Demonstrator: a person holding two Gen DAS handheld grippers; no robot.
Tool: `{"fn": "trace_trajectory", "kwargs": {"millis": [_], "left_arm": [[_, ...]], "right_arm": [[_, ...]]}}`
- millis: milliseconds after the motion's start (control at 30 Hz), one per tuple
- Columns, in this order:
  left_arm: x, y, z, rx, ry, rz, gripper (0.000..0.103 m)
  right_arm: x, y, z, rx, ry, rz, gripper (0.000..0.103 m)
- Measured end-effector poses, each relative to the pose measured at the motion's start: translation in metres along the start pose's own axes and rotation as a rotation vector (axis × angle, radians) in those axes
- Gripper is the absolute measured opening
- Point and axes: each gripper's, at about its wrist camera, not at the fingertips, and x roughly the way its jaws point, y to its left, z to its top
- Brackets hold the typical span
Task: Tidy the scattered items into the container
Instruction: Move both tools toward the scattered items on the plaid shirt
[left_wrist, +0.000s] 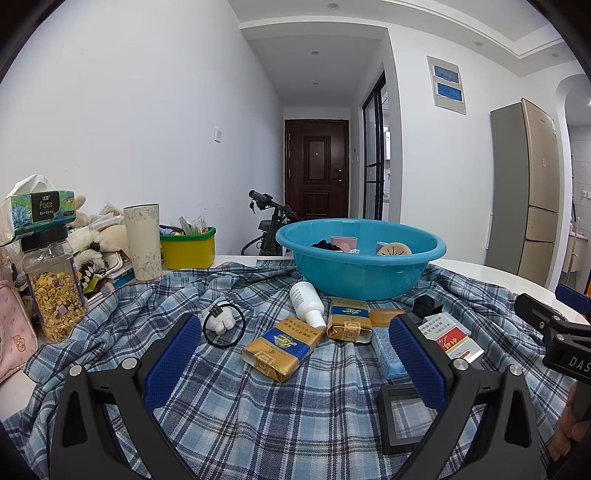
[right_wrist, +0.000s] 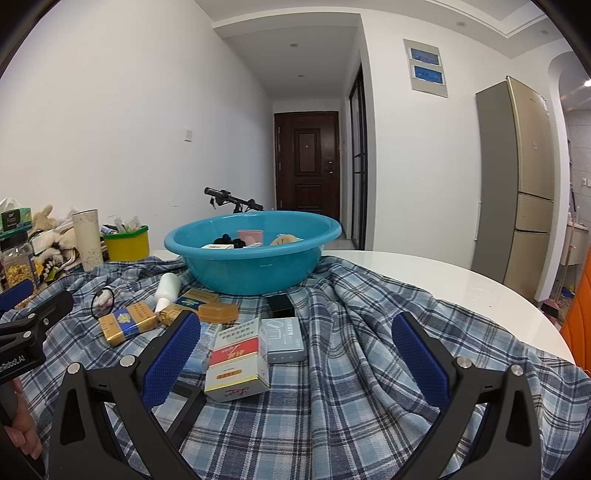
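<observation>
A blue basin (left_wrist: 360, 271) stands on the plaid cloth (left_wrist: 258, 406) and holds a few small items. In front of it lie a white bottle (left_wrist: 306, 302), two gold-and-blue packs (left_wrist: 282, 347) (left_wrist: 349, 319), a black hair tie (left_wrist: 224, 328) and a red-and-white box (left_wrist: 452, 338). My left gripper (left_wrist: 295, 354) is open and empty, just above the nearer gold pack. My right gripper (right_wrist: 295, 354) is open and empty; the red-and-white box (right_wrist: 236, 363) and a grey box (right_wrist: 284, 338) lie between its fingers. The basin (right_wrist: 255, 269) shows behind them.
At the far left stand a cereal jar (left_wrist: 53, 284), a patterned tube (left_wrist: 143, 242), a yellow bin (left_wrist: 188, 249) and a tissue pack (left_wrist: 40, 208). A black box (right_wrist: 280, 304) and an amber soap bar (right_wrist: 218, 313) lie near the basin. The white table edge (right_wrist: 517, 302) curves right.
</observation>
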Motion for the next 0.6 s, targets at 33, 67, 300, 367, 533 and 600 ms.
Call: {"fn": "trace_trajectory", "kwargs": {"millis": [33,67,300,367,533,600], "left_arm": [[0.001,0.000,0.000,0.000,0.007,0.006,0.103],[0.001,0.000,-0.002,-0.001,0.018,0.006,0.103],[-0.001,-0.011,-0.002,0.032,0.040,-0.066,0.103],[-0.005,-0.015,-0.001,0.049,0.025,-0.045,0.103],[-0.012,-0.024,0.010,0.091,0.017,-0.039,0.103],[-0.015,-0.026,0.016,0.093,0.025,-0.030,0.103]], "right_arm": [[0.000,0.000,0.000,0.003,0.000,-0.005,0.103],[0.003,-0.002,0.003,0.008,0.002,-0.008,0.103],[0.002,-0.004,0.000,0.017,0.029,0.000,0.103],[0.000,-0.002,0.001,0.007,0.037,-0.005,0.103],[-0.016,0.007,0.014,-0.063,-0.006,-0.060,0.103],[-0.023,0.008,0.023,-0.072,-0.016,-0.077,0.103]]}}
